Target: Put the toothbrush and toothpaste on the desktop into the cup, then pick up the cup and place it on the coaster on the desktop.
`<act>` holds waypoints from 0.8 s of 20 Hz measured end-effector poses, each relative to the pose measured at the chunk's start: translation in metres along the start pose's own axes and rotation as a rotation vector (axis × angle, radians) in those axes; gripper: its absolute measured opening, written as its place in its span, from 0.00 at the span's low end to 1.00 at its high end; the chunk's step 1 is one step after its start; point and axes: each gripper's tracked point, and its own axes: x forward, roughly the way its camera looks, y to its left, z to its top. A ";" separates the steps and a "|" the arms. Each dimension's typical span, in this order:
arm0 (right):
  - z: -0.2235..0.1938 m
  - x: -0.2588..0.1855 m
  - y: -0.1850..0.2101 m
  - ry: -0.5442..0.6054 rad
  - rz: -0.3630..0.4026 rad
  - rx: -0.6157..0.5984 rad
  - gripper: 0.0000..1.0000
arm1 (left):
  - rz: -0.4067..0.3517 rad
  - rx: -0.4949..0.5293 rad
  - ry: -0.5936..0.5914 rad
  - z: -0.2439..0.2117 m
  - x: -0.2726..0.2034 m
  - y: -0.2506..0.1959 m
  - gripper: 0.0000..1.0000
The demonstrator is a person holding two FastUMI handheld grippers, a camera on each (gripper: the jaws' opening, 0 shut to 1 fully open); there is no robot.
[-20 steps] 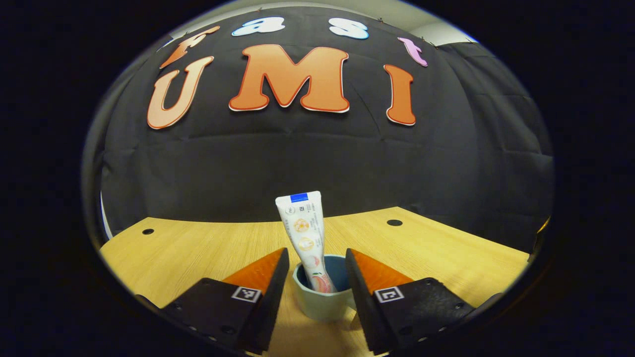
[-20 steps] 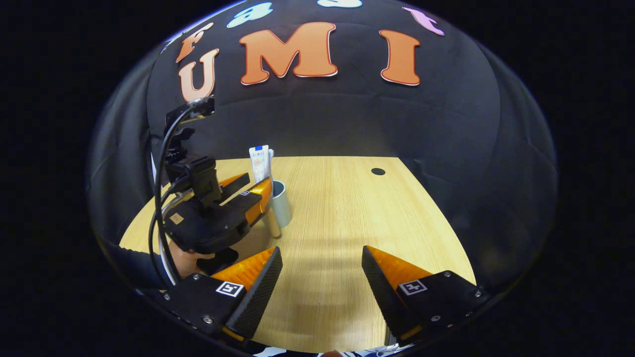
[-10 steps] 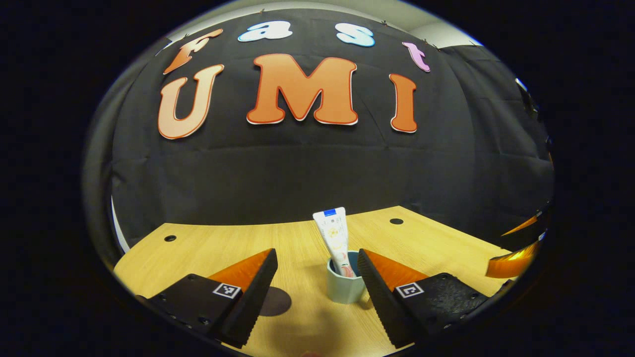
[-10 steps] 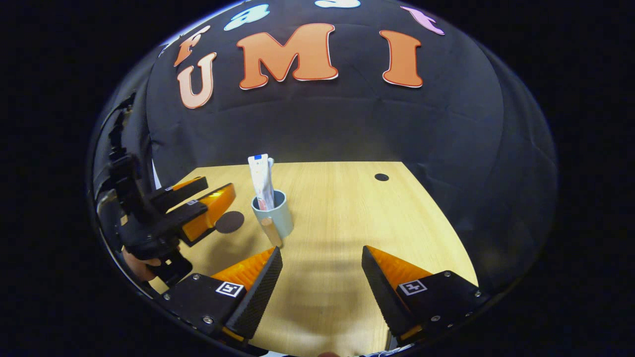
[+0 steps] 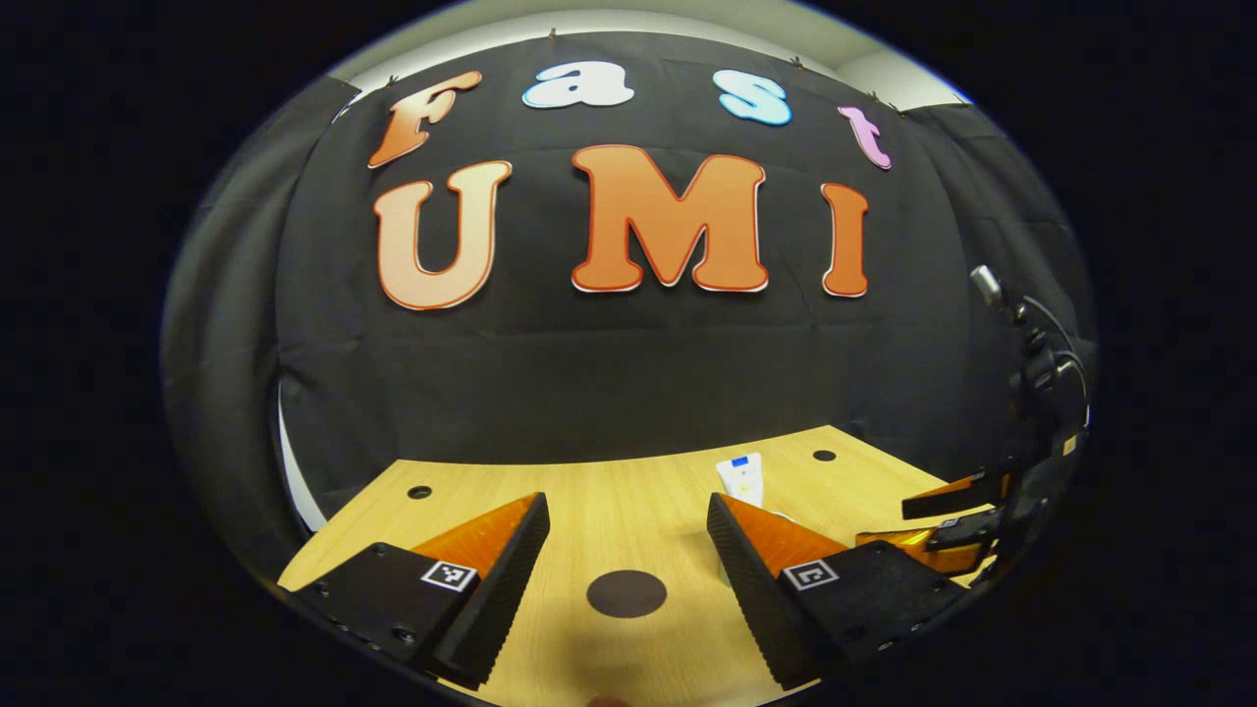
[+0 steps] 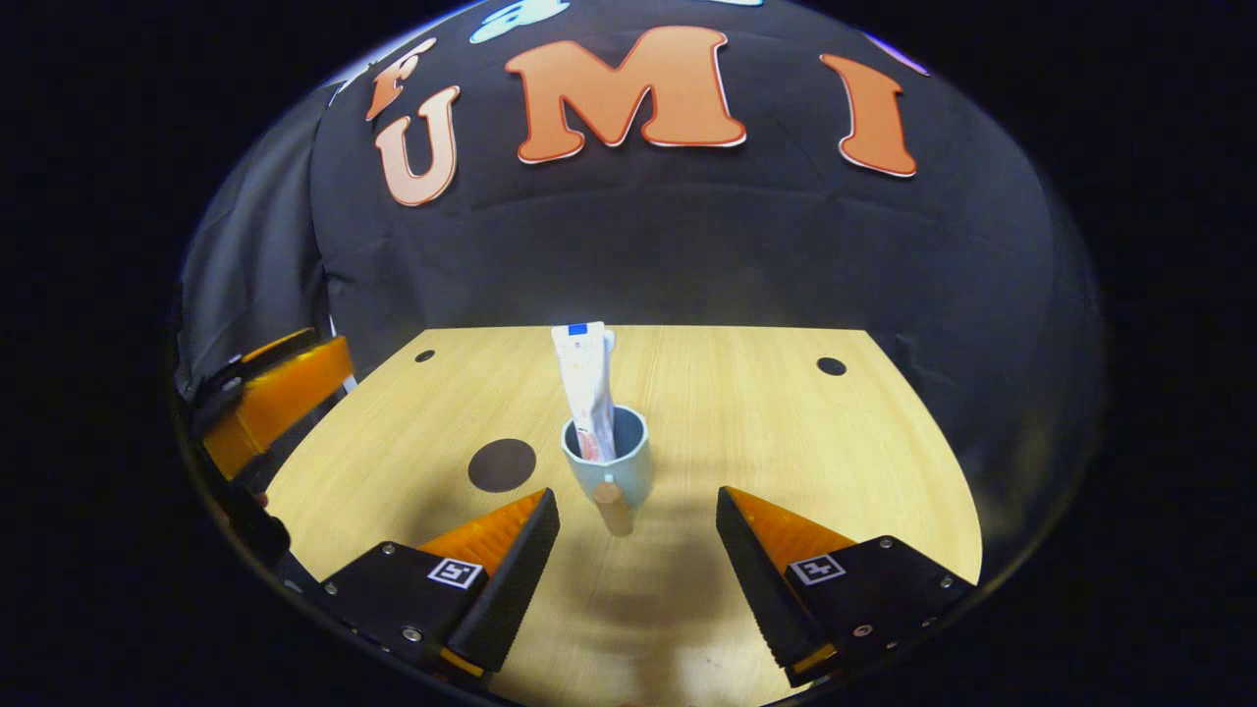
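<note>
In the right gripper view, going L to R: at the far left edge is the left gripper [image 6: 280, 393], blurred, up off the desk [image 6: 746, 432]; from this view I cannot tell its fingers' state. Next, the dark round coaster [image 6: 502, 464] lies flat on the desk, w/ nothing on it. Just to its right, but apart from it, stands the pale blue-green cup [image 6: 611, 462], upright. The toothpaste [image 6: 585, 388] stands in the cup, its flat end w/ a blue band on top, leaning a little left. Behind its top a white tip shows, prob. the toothbrush [image 6: 609, 341], but too small to be sure. The cup's handle [image 6: 612, 505] points toward the camera. At the bottom the right gripper [image 6: 638, 535] has its fingers wide apart, holding nothing, well short of the cup.

In the left gripper view, L to R: the left gripper's fingers are wide apart and empty, the coaster [image 5: 627, 593] is on the desk between them. The toothpaste [image 5: 742, 479] top shows just behind the right-hand finger; the cup itself is hidden there. At the far right is the right gripper [image 5: 957, 525].
</note>
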 end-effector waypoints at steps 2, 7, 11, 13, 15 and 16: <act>-0.006 0.020 0.003 0.061 -0.013 0.013 0.97 | 0.018 0.022 0.000 0.008 -0.009 0.013 0.97; -0.017 0.062 0.006 0.169 -0.034 -0.012 0.96 | 0.039 0.052 -0.005 0.021 -0.024 0.032 0.97; -0.033 0.096 0.011 0.272 -0.034 -0.051 0.88 | 0.041 0.083 0.007 0.022 -0.020 0.035 0.97; -0.040 0.104 0.013 0.320 -0.029 -0.079 0.80 | 0.053 0.082 0.016 0.021 -0.018 0.041 0.99; -0.048 0.111 0.019 0.371 -0.020 -0.093 0.69 | 0.064 0.076 0.035 0.018 -0.016 0.046 0.99; -0.053 0.114 0.019 0.393 -0.022 -0.097 0.55 | 0.067 0.075 0.045 0.016 -0.014 0.048 0.99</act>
